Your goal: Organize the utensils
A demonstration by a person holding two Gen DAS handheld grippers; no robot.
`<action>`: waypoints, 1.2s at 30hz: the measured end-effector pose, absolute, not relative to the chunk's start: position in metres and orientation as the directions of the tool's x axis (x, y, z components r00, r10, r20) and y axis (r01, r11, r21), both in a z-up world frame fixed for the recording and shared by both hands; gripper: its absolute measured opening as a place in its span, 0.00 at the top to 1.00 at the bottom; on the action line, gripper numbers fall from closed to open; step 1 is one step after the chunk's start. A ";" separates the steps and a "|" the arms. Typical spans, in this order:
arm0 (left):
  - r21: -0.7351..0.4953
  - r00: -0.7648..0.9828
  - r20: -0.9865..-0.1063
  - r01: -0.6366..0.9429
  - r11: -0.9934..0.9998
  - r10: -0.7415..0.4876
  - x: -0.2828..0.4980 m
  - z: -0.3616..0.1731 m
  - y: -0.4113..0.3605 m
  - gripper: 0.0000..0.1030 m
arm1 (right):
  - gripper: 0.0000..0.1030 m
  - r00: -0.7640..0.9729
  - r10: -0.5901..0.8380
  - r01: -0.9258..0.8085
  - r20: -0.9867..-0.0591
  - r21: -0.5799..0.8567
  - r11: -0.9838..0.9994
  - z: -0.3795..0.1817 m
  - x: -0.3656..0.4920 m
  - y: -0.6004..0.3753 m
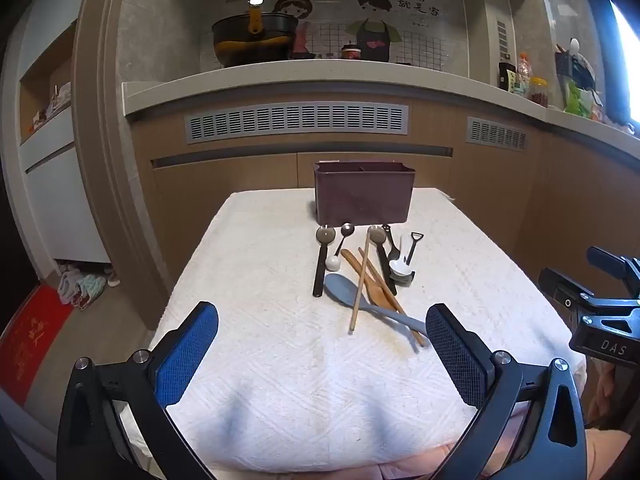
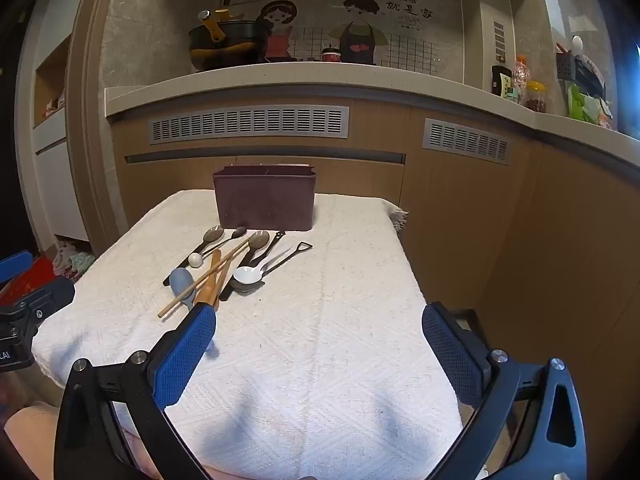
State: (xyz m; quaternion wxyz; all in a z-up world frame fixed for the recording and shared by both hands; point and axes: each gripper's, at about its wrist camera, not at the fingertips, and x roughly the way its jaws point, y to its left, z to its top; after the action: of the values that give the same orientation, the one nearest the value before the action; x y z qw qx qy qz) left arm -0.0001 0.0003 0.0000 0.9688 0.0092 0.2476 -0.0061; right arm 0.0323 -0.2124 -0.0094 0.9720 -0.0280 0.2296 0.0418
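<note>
A dark maroon utensil holder (image 1: 363, 194) (image 2: 265, 197) stands at the far end of a table covered with a white cloth (image 1: 280, 360) (image 2: 320, 360). In front of it lies a loose pile of utensils: a grey-blue spoon (image 1: 344, 289) (image 2: 181, 280), wooden chopsticks (image 1: 360, 282) (image 2: 204, 278), a wooden spoon (image 1: 370, 280) (image 2: 210, 284), black-handled spoons (image 1: 320, 264) (image 2: 208, 240), a white spoon (image 1: 400, 266) (image 2: 248, 275). My left gripper (image 1: 322, 346) is open and empty above the near cloth. My right gripper (image 2: 320, 344) is open and empty, to the right of the pile.
A curved kitchen counter (image 1: 280, 76) with wooden cabinets stands behind the table, with a black pot (image 1: 254, 38), jars and bottles (image 1: 524, 80). The right gripper's body shows in the left wrist view (image 1: 600, 304). A red mat (image 1: 28, 336) lies on the floor at left.
</note>
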 end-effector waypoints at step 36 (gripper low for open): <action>-0.013 0.867 -0.498 0.009 1.000 -0.014 0.001 -0.003 0.003 0.00 | 0.00 0.879 0.053 -0.092 -0.475 -0.059 0.994 -0.013 0.036 -0.208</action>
State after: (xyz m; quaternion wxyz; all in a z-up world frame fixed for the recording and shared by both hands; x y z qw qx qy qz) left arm 0.0009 0.0028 -0.0032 0.9662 -0.0050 0.2578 -0.0057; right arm 0.0355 -0.2077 -0.0133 0.9683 -0.0401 0.2435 0.0376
